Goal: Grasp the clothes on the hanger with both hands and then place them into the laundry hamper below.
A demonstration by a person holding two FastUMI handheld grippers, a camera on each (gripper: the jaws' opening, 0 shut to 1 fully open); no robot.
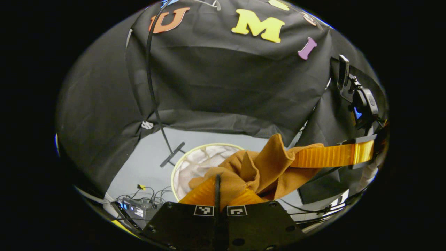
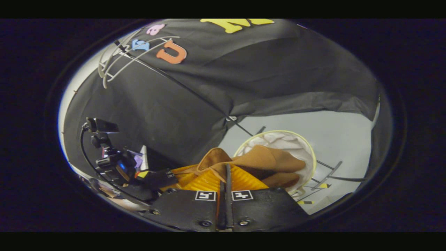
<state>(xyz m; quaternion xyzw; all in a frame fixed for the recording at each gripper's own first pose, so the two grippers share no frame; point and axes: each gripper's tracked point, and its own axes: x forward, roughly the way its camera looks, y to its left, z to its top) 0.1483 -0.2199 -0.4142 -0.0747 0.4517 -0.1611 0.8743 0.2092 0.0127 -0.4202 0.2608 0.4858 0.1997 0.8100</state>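
I have one garment in hand, a brown cloth, bunched between the two grippers and hanging just above the laundry hamper on the grey floor. In the left gripper view my left gripper has its fingers drawn together to a thin slit, with a fold of the brown cloth pinched in that slit; the other gripper reaches in from the right of that view and the cloth runs onto its finger. In the right gripper view the right gripper is likewise drawn narrow, a hem of the cloth caught between its fingers, with the rest draping forward over the hamper's rim. Handling, as I judge it: light, fully limp, no stiffness to speak of; it sags and folds wherever it is not held, and it should not be fragile. Slipperiness I cannot tell; the weave looks matte, so I expect it to hold in a pinch. Best hold is on a doubled fold or hem, one on each side, so the middle hangs free. Count: one brown garment, one round hamper with a pale liner, two grippers. At the top left of the right gripper view hang pale wire hangers, several of them, three as best I can count, bare.
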